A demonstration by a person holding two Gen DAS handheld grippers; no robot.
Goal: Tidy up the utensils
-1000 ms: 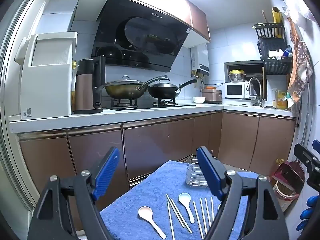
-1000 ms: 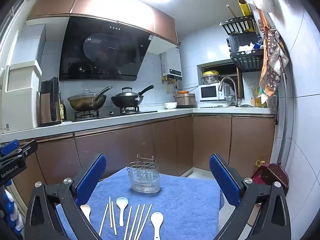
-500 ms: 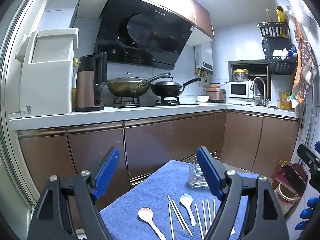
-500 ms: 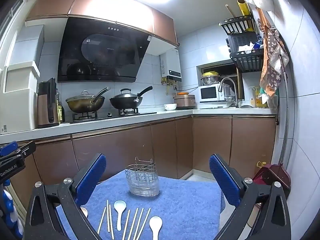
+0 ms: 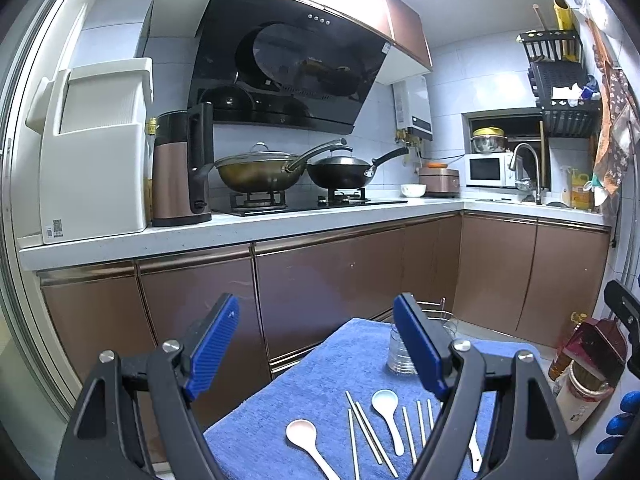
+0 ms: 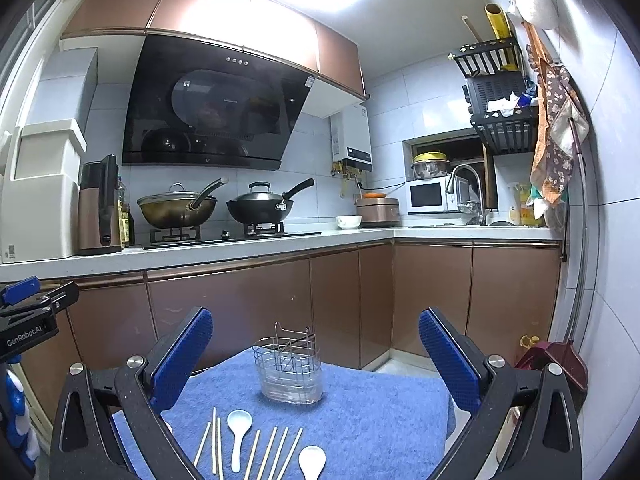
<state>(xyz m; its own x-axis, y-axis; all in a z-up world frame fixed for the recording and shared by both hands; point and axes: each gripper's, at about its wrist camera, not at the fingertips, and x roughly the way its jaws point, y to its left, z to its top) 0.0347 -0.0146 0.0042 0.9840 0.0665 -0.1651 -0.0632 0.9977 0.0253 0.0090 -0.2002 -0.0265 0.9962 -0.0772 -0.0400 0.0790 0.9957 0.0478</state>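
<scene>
Right wrist view: I had both the right gripper (image 6: 316, 354) and left gripper (image 5: 316, 344) spread wide, empty. Spoons (image 6: 239, 428) and chopsticks (image 6: 276, 452) lay on the blue towel (image 6: 380, 408), near side of the wire holder (image 6: 289, 364).

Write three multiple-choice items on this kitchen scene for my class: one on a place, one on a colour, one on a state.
1. Where is the wire holder?
A. on the blue towel
B. on the counter
C. in the sink

2. What colour are the spoons?
A. black
B. white
C. red

3. How is the right hand-held gripper?
A. shut on a spoon
B. shut on chopsticks
C. open, holding nothing

Answers:
1 A, it stands on the towel beyond the chopsticks.
2 B, the bowls and handles look white.
3 C, its blue pads stand wide apart.
</scene>
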